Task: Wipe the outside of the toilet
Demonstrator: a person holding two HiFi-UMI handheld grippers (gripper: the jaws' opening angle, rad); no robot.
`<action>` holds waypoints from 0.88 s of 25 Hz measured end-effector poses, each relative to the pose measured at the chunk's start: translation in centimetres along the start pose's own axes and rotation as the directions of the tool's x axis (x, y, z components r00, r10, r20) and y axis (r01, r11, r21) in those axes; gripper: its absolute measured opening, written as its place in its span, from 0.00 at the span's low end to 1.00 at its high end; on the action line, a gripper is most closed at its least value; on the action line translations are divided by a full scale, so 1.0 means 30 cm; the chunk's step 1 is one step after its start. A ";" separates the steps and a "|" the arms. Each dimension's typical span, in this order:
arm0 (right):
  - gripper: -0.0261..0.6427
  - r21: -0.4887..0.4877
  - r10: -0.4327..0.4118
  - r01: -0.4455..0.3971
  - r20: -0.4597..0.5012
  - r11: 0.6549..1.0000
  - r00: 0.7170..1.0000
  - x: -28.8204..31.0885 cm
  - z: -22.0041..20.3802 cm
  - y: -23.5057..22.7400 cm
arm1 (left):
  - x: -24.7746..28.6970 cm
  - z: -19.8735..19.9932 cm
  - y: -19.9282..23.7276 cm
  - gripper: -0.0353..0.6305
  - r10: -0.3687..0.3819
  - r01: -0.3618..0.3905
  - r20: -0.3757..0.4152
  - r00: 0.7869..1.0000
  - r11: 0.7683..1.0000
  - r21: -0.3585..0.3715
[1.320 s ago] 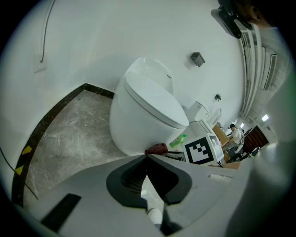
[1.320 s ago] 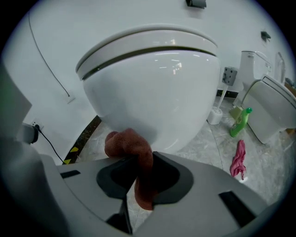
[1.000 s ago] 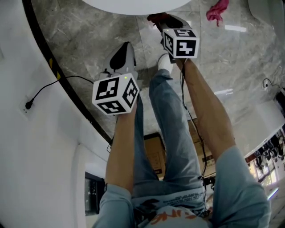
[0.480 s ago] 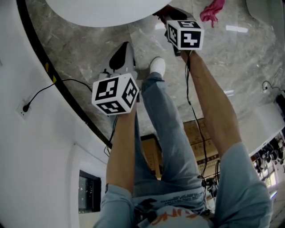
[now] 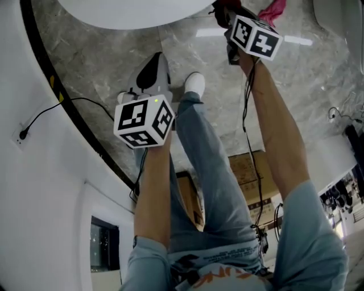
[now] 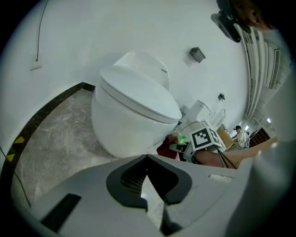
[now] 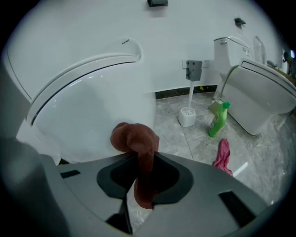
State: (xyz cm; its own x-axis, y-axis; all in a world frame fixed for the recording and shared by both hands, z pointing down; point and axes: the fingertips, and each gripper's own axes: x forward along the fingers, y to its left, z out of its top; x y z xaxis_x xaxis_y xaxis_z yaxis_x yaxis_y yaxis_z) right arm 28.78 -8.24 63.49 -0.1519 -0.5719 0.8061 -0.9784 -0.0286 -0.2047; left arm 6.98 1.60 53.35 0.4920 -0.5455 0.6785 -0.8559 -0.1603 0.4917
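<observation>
The white toilet (image 6: 134,111) stands on the grey marble floor against the white wall; only its lid edge (image 5: 131,11) shows at the top of the head view. My right gripper (image 7: 141,185) is shut on a dark red cloth (image 7: 136,139), whose bunched end lies against the bowl's side (image 7: 92,102). In the head view that gripper (image 5: 230,17) is at the upper right, beside the toilet. My left gripper (image 6: 150,194) hangs back from the bowl with its jaws together and nothing in them; in the head view it (image 5: 152,68) is left of the person's leg.
A pink cloth (image 7: 223,155) lies on the floor near a green bottle (image 7: 218,119) and a white brush holder (image 7: 187,115). A second toilet (image 7: 259,92) stands to the right. The person's white shoe (image 5: 194,84) is between the grippers. A cable runs from a wall socket (image 5: 23,134).
My right gripper has moved farther away and to the right along the toilet with the dark red cloth. The person's foot has stepped forward. The left gripper has hardly moved.
</observation>
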 end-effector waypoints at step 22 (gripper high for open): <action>0.17 0.019 0.049 -0.048 -0.043 0.999 0.998 -0.150 -0.468 0.444 | -0.263 -0.139 0.368 0.04 0.039 -0.038 0.028 0.999 0.998 -0.049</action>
State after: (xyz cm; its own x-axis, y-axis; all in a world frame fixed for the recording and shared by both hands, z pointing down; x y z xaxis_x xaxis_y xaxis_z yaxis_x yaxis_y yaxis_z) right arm 14.47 5.47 64.94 -0.2054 -0.5370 0.8182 -0.9672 -0.0166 -0.2536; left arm -5.70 7.57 55.72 0.4532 -0.5746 0.6815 -0.8652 -0.0993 0.4916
